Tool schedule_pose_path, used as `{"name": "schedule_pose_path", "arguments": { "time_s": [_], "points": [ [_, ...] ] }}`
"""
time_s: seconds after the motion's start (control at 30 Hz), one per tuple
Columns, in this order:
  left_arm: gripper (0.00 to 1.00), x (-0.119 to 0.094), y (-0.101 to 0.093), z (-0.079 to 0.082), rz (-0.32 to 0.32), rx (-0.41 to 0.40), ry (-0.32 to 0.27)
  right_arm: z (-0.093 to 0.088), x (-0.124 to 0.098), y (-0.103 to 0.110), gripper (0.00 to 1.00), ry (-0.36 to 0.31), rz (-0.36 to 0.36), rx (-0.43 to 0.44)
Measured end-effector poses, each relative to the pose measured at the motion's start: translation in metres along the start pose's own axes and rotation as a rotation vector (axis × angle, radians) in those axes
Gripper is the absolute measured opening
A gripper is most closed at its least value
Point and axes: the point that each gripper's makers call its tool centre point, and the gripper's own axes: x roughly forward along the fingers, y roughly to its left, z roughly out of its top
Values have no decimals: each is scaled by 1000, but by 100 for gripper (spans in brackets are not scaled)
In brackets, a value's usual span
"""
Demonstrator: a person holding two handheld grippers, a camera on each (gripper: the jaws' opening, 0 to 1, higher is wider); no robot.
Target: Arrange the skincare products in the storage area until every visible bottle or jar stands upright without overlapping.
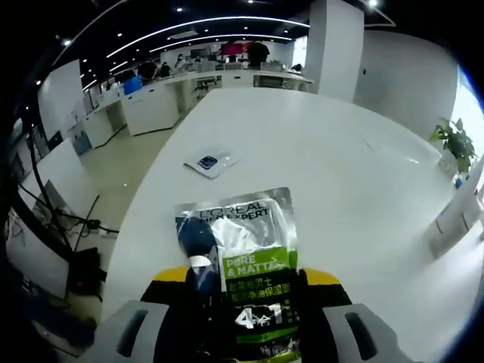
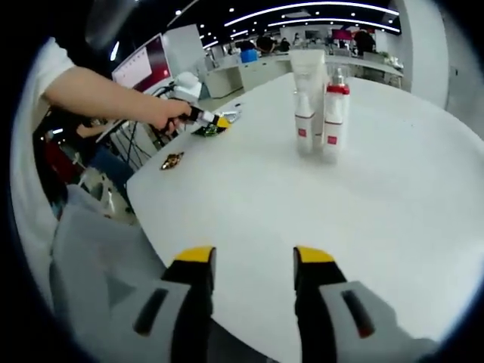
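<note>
Grasping a silver L'Oréal Men Expert sachet (image 1: 253,272) between its yellow-tipped fingers (image 1: 171,278), the left gripper (image 1: 243,291) holds the packet out over the white bench (image 1: 340,174); a small flat packet (image 1: 209,162) lies farther along the bench surface. In the right gripper view, the right gripper (image 2: 254,265) hangs above the bench (image 2: 363,219) with its fingers (image 2: 198,265) released and apart, nothing between them. Ahead stand two white bottles with red labels (image 2: 318,125), upright and just beside each other, with a taller white tube (image 2: 308,64) behind them. At left, a person's hand (image 2: 168,113) holds the other gripper at the bench edge, near a small gold-coloured object (image 2: 172,160)
</note>
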Motion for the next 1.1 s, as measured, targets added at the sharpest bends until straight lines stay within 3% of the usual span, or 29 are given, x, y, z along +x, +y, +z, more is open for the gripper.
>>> {"name": "schedule_pose_path", "arguments": {
  "time_s": [0.1, 0.17, 0.43, 0.53, 0.63, 0.7, 0.87, 1.0, 1.1],
  "points": [
    [48, 2, 0, -2, 4, -4, -4, 1, 1, 1, 42, -1, 2, -1],
    [38, 3, -5, -3, -18, 21, 3, 1, 1, 1, 42, -2, 2, -4],
    [29, 2, -13, -6, -48, 53, 8, -2, -4, 1, 42, -9, -3, 4],
    [18, -2, -15, -10, -63, 75, 7, -2, -8, 0, 42, -14, -9, 7],
    [15, -7, -25, -11, -122, 41, -4, 0, -11, -1, 42, -21, -16, 4],
    [13, -11, -28, -14, -147, 9, 25, 3, -13, -2, 42, -34, -18, 7],
    [10, -31, -52, -14, -214, 11, 10, 16, -16, -2, 42, -76, -19, 23],
    [10, -64, -90, -8, -306, 11, -58, 26, -18, 4, 42, -110, -11, 31],
    [10, -97, -125, -10, -384, 71, -98, 38, -18, 15, 42, -149, 27, 55]
  ]
}}
